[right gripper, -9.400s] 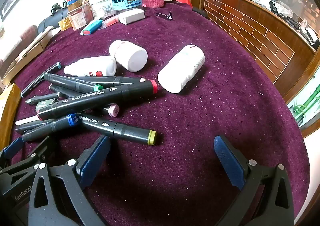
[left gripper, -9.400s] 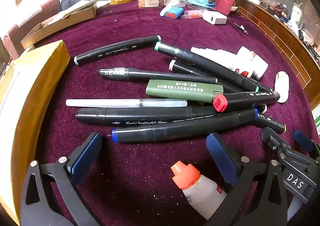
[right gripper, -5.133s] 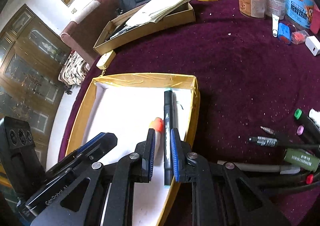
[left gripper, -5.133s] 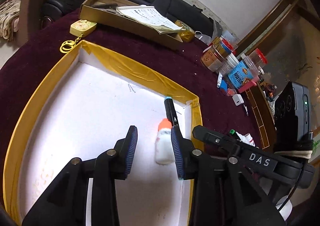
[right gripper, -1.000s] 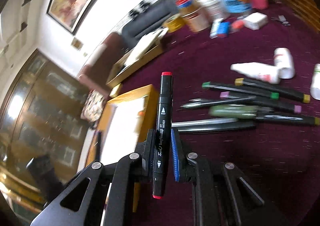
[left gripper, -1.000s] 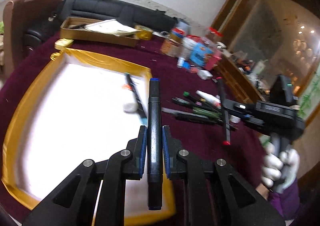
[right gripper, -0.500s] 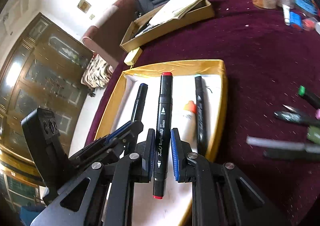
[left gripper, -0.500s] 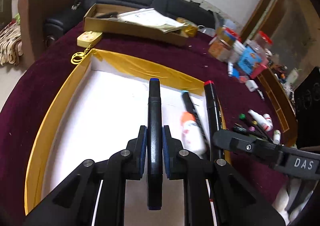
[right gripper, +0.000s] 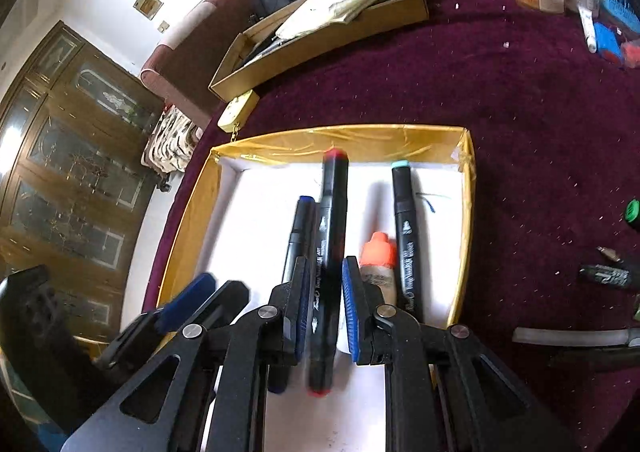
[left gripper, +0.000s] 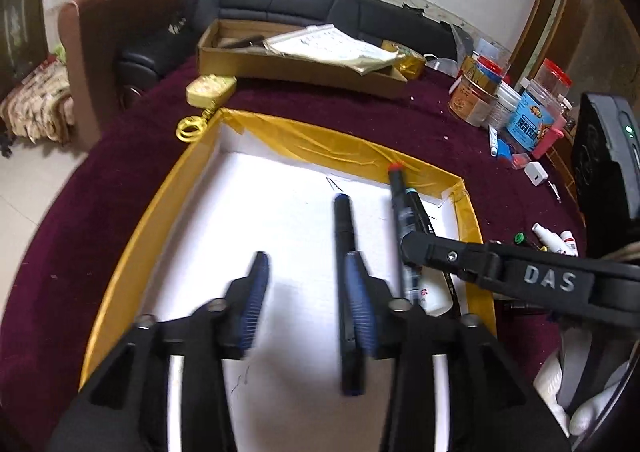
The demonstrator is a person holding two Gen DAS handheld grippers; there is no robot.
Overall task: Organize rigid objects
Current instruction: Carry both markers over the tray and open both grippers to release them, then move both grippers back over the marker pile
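A gold-edged white tray [left gripper: 344, 144] [right gripper: 336, 138] lies on the maroon table. My left gripper [left gripper: 306, 288] is open over it; the blue-capped black marker [left gripper: 346, 252] [right gripper: 296, 236] lies in the tray against its right finger. My right gripper [right gripper: 325, 294] has its jaws slightly apart around the red-capped black marker [right gripper: 332, 236] [left gripper: 398, 196], which looks blurred and loose between them. A teal-capped marker [right gripper: 404, 228] and an orange-capped white bottle [right gripper: 378, 264] [left gripper: 434, 290] lie in the tray's right part.
A cardboard box with papers [left gripper: 304, 56] [right gripper: 320, 32] stands behind the tray, a yellow keychain [left gripper: 208, 92] near its corner. Jars and tins [left gripper: 512, 108] stand far right. More markers [right gripper: 608, 276] and small bottles [left gripper: 554, 238] lie right of the tray.
My left gripper has opened and let the blue-capped marker drop into the tray. My right gripper's jaws have loosened around the red-capped marker, lower over the tray.
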